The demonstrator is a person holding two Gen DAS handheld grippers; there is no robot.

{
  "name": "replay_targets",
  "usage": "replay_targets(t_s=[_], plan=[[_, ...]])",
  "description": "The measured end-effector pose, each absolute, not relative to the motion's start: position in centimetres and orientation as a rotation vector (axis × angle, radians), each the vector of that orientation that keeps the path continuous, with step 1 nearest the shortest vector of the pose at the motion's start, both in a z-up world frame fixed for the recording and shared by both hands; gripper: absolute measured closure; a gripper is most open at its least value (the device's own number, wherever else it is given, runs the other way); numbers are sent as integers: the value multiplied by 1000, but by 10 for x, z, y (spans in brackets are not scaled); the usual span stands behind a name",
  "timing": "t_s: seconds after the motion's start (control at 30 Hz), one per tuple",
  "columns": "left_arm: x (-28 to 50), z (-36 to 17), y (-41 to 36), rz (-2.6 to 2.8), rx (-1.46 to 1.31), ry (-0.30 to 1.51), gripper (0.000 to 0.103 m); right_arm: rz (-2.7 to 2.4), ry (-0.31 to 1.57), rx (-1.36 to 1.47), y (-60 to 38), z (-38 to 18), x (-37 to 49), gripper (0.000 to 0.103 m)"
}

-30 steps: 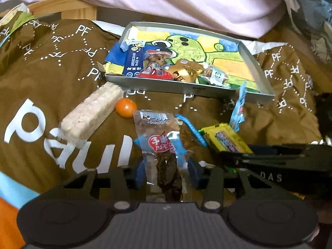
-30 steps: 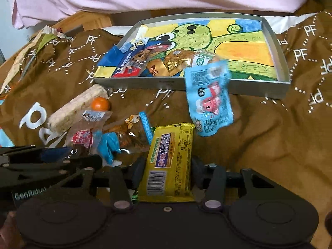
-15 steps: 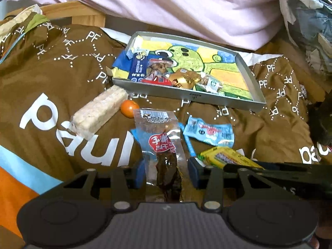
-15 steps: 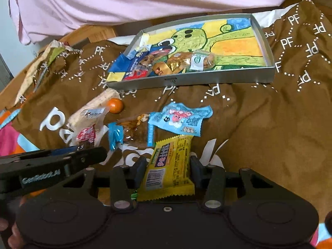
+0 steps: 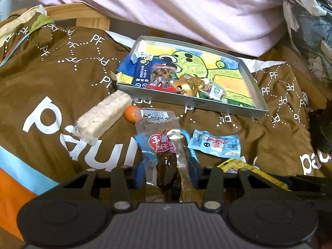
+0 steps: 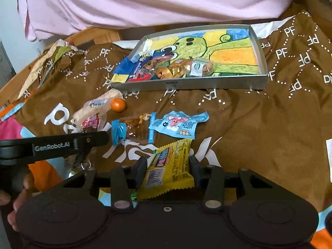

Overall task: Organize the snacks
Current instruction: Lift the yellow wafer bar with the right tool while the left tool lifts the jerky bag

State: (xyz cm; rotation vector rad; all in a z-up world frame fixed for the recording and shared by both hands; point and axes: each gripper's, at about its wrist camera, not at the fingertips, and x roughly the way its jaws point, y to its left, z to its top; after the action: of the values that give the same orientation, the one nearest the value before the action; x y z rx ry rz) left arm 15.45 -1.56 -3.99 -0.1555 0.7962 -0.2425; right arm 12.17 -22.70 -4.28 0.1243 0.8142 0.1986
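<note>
The left claw [image 5: 166,171] is closed partway on a clear packet of dark dried meat [image 5: 164,151], its blue pads pressing both sides of the wrapper. The right claw [image 6: 168,171] likewise grips a yellow snack packet [image 6: 169,170] by its lower end, the top of the packet standing free above the fingers.

Both are held low over a brown printed cloth [image 5: 62,83]. Ahead sits a shallow grey tray [image 5: 186,100] with a cartoon drawing on its floor. A blue packet [image 5: 142,72], a red one, a gold one and a small clear one crowd its near left part; the right half of the tray lies open.

On the cloth between claws and tray lie a pale rice bar [image 5: 101,116], a small orange ball [image 5: 130,113] just beside it, and a light blue packet [image 6: 178,124]. A further snack with blue ends [image 6: 132,129] lies left of that packet. To the right the cloth is bare.
</note>
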Motion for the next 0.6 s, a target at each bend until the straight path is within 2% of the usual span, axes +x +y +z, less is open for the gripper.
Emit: replay_targets(t_s=[0.1,0.13,0.17,0.3,0.4,0.6], plan=[[153,-38,-14,-231,-152,787,56,194,778,73,-223,-38,116,62],[153,-38,-14,-231,-154,788,56,190,771,54,-221,-37,115,75],[153,-38,-13,-231,-156,789,56,189,768,40,-220,-37,114,80],[154,-39,-14,-229,-154,793,56,188,805,39,-221,-43,117,82],[153,-39,-15,-229,-153,791,56,189,851,82,-225,-51,122,77],[154,-40,-16,-230,-149,795,56,209,902,169,-229,-64,129,55]])
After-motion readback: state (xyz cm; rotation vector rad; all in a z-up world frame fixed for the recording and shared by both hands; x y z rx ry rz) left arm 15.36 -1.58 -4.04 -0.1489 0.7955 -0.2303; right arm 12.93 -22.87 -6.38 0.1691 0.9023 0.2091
